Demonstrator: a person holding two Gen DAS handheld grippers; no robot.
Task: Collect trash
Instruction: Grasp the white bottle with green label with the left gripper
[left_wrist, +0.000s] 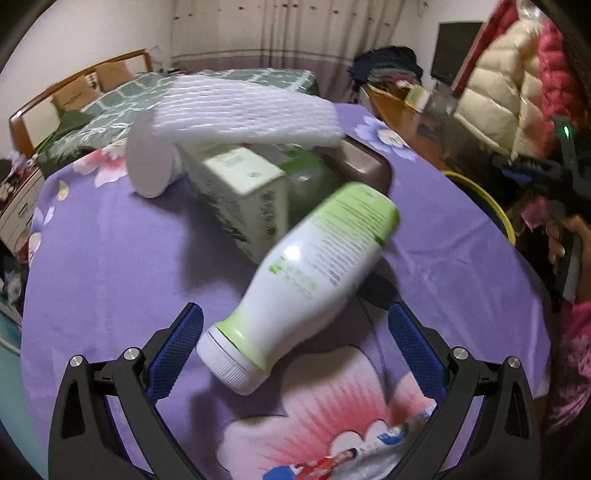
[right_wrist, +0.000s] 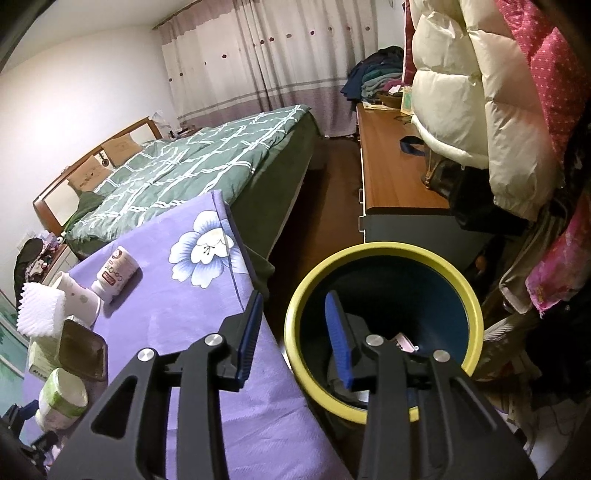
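A white and green plastic bottle (left_wrist: 314, 266) lies on its side on the purple flowered tablecloth (left_wrist: 110, 258), its cap end between the fingers of my left gripper (left_wrist: 291, 325), which is open and not touching it. Behind it are a green carton (left_wrist: 243, 192), a white paper cup (left_wrist: 151, 162), white foam netting (left_wrist: 251, 110) and a brown tray (left_wrist: 365, 162). My right gripper (right_wrist: 295, 314) is open and empty above the rim of the yellow trash bin (right_wrist: 384, 251), which holds some scraps. The bottle (right_wrist: 62, 398) also shows in the right wrist view.
A small white and red bottle (right_wrist: 114, 273) lies further along the table. A bed with a green quilt (right_wrist: 192, 166) stands behind the table. A wooden cabinet (right_wrist: 388, 166) and hanging coats (right_wrist: 480, 92) are to the right of the bin.
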